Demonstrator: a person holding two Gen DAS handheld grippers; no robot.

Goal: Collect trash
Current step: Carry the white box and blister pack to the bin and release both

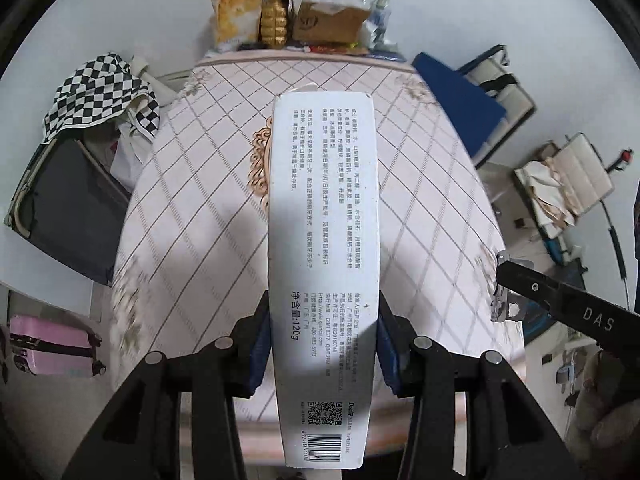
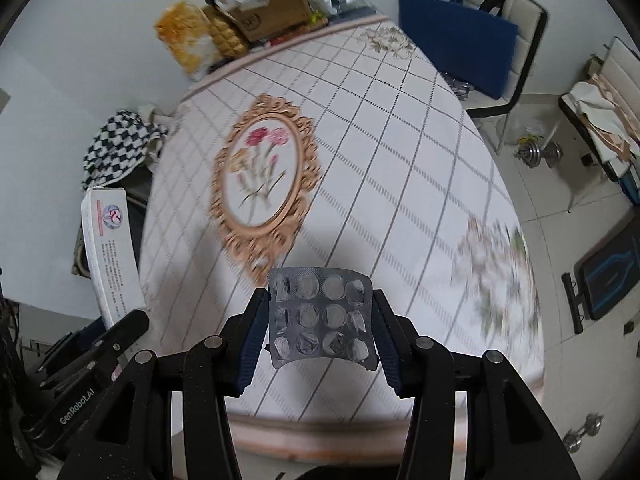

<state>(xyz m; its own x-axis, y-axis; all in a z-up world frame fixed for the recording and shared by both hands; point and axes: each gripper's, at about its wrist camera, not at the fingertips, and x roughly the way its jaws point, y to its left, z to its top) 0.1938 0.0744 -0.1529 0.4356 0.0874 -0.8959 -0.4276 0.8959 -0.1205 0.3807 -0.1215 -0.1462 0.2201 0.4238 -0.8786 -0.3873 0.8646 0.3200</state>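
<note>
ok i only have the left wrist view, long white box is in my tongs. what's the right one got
Observer: The right tongs are shut on a silver blister pack, pinched by its two side edges.
Operator: any pills left in it
Observer: Several pockets look torn open; I cannot tell whether all are empty.
Operator: is it over the table
Observer: Yes, above the near part of the table, just this side of the oval flower print.
Operator: can you see my box from there
Observer: Yes, the white box shows at the left edge, with a round pink logo on that face.
</note>
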